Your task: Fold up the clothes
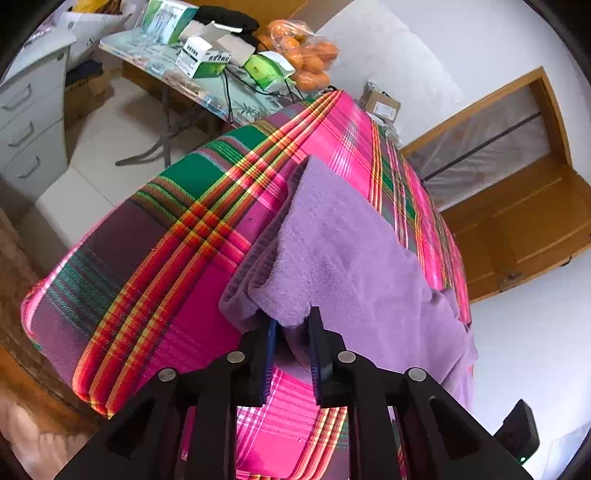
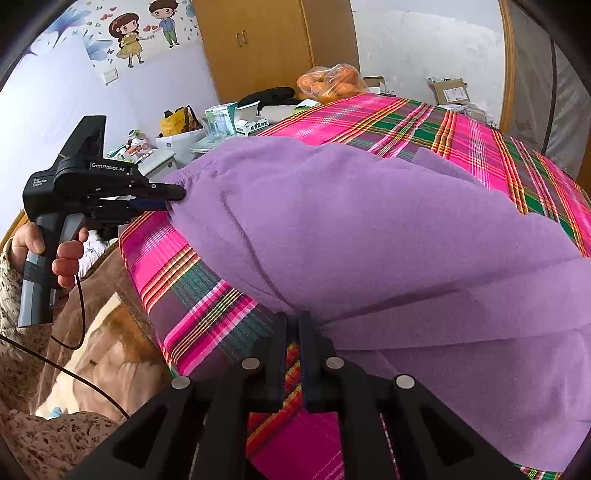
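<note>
- Between the black fingers of the left gripper: a folded edge of the lilac fleece garment, pinched with the jaws closed on it; seen from the right wrist, this same gripper holds the garment's left edge, a hand wrapped round its grey handle.
- At the right gripper: jaws drawn nearly together on the near hem of the lilac fleece garment, which spreads away from the fingertips.
- Under the garment: a pink, green and orange plaid bedcover, garment lying across its middle and right part, with a lifted fold at the left gripper.
- Writing: "GenRobot.AI" in white on the left gripper's body; smaller lettering beside it too small to read.
- Left of the bed: a brown patterned blanket and a black cable.
- Beyond the bed: a folding table crowded with green-and-white cartons, print unreadable, and a clear bag of oranges.
- Further out: a grey drawer unit, a brown cardboard box, wooden wardrobe doors, and a cartoon wall sticker of two children.
</note>
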`<state>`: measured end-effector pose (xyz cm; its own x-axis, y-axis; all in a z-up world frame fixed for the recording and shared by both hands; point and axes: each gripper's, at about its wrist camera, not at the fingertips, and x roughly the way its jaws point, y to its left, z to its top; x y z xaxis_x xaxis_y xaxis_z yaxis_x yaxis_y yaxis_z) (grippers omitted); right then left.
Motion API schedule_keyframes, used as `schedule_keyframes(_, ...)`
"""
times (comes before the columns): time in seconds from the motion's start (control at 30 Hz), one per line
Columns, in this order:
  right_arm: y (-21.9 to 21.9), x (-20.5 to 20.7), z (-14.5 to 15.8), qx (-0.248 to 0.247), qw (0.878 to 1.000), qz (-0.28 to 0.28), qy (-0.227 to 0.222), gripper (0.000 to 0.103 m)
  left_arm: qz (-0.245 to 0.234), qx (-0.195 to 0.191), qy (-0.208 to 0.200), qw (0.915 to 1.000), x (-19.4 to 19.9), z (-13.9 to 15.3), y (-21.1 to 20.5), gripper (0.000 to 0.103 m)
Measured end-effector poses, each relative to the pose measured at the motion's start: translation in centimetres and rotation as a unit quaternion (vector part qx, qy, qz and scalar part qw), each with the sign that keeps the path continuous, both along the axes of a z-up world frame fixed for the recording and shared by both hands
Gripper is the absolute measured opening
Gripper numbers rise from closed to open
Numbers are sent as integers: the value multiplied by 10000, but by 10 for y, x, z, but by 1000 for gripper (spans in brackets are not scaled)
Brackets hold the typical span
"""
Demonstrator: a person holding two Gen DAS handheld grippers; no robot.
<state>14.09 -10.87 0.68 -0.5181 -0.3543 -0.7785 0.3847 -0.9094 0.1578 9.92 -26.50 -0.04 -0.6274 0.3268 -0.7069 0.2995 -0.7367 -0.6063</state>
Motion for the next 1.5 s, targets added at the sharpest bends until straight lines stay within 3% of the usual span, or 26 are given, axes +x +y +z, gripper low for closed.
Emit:
schedule_keyframes(0.23, 29, 10, 9, -489, 9987, -142, -67, 6, 267, -338, 399, 9983, 28, 27, 6, 21)
schedule_keyframes(0.33, 55, 16, 15, -614, 9971, -440, 10, 6, 67, -684, 608, 9958, 30, 41, 22, 21)
schedule_keyframes(0.43, 95, 25, 22, -672, 9930, -966, 99, 9, -416, -805, 821, 9925, 23, 50, 50, 22)
schedule_keyframes(0.6, 166, 51, 33, -208, 9790, -2017, 223, 10, -1397, -829, 931, 9823, -1, 52, 107, 22)
schedule_keyframes(0.77, 224, 74, 48, 430, 9604, -2739, 284, 11, -2286, -1004, 919, 9640, -17, 47, 169, 22)
schedule_keyframes(0.87, 253, 83, 54, 806, 9469, -3098, 298, 17, -2609, -1007, 914, 9557, -26, 41, 196, 22)
schedule_keyframes(1.0, 283, 94, 51, 385, 9311, -3603, 414, 22, -2826, -1029, 946, 9490, -35, 35, 222, 22)
schedule_keyframes(1.13, 285, 75, 41, 335, 9300, -3647, 321, 23, -3037, -1000, 885, 9434, -39, 28, 236, 22)
schedule_keyframes(1.33, 279, 22, 39, -119, 9389, -3423, 342, 31, -3320, -936, 800, 9352, -42, 19, 250, 22)
schedule_keyframes(1.5, 266, -25, 37, -148, 9468, -3205, 257, 31, -3527, -675, 910, 9288, -43, 17, 252, 22)
